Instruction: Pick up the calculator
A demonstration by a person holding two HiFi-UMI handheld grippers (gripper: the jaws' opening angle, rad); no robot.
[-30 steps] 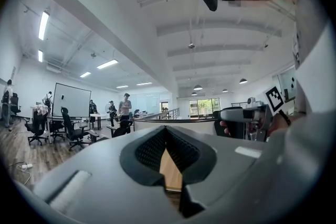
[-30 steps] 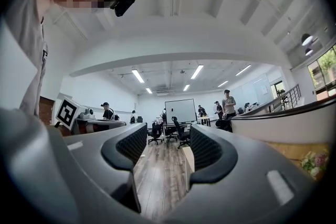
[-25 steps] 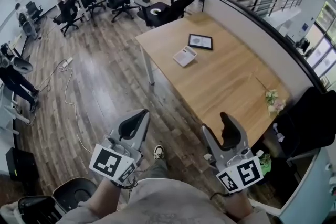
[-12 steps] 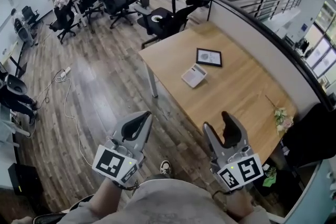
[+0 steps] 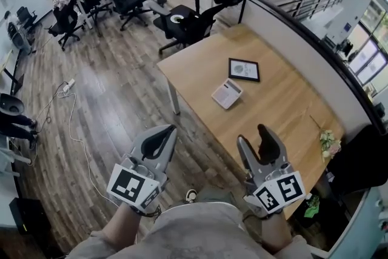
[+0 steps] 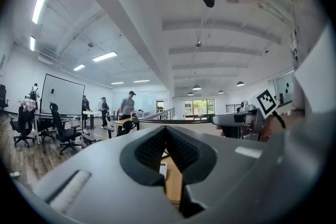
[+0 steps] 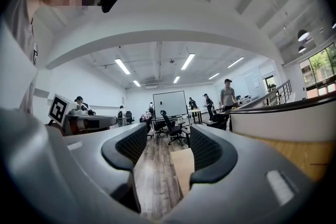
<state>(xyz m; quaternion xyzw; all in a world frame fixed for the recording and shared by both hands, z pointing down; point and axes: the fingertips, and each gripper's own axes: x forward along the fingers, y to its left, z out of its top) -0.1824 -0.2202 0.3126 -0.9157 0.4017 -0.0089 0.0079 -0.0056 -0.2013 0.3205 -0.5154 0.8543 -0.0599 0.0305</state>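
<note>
The white calculator [image 5: 227, 93] lies flat near the middle of the wooden table [image 5: 273, 109], just in front of a black-framed tablet [image 5: 244, 69]. Both grippers are held low over the wood floor, well short of the table and far from the calculator. My left gripper [image 5: 159, 139] has its jaw tips touching and holds nothing. In the left gripper view [image 6: 167, 131], a sliver of the calculator [image 6: 162, 169] shows under the meeting tips. My right gripper [image 5: 264, 142] stands open and empty. In the right gripper view [image 7: 168, 147], the table corner [image 7: 185, 168] shows between its pads.
Black office chairs [image 5: 182, 24] stand at the table's far end. A curved partition wall [image 5: 303, 39] runs along its right side. A small bunch of flowers [image 5: 330, 144] lies at the near right end. A power strip and cable [image 5: 63, 87] lie on the floor, left.
The table and calculator have shifted nearer and lower in the head view as the person walks toward them. Both grippers keep the same pose and jaw state.
</note>
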